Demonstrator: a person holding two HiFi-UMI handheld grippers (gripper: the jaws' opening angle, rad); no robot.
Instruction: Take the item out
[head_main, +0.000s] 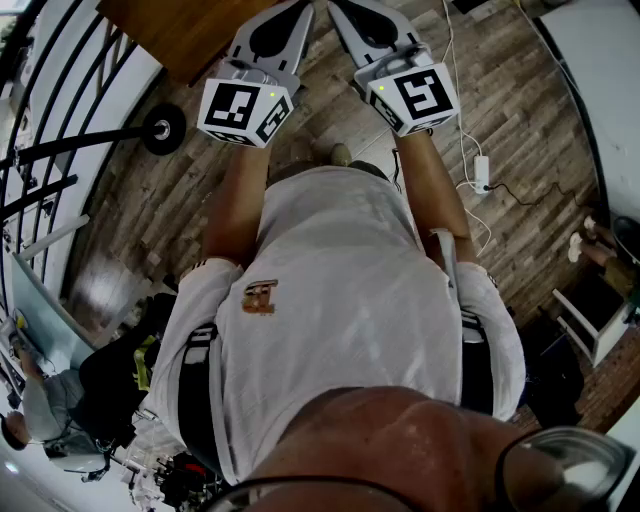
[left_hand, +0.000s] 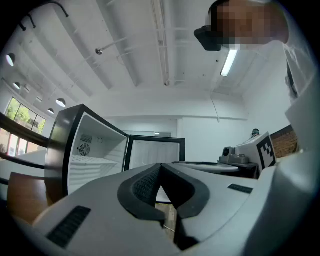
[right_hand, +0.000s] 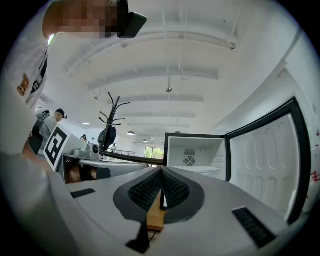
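Both my tongs are pinched fully together on nothing: the left gripper (left_hand: 160, 169) and the right gripper (right_hand: 161, 172) sit side by side, near each other but apart. Just left of the left one runs the edge of a wooden tabletop (head_main: 180, 35); bare plank floor (head_main: 520, 90) opens to the right. Only the gripper views show what lies ahead: a fridge (left_hand: 97, 145), its door (right_hand: 265, 160) swung wide to the right. Its white inside has a shelf (left_hand: 95, 162) (what sits on it I cannot tell), so I cannot place the item.
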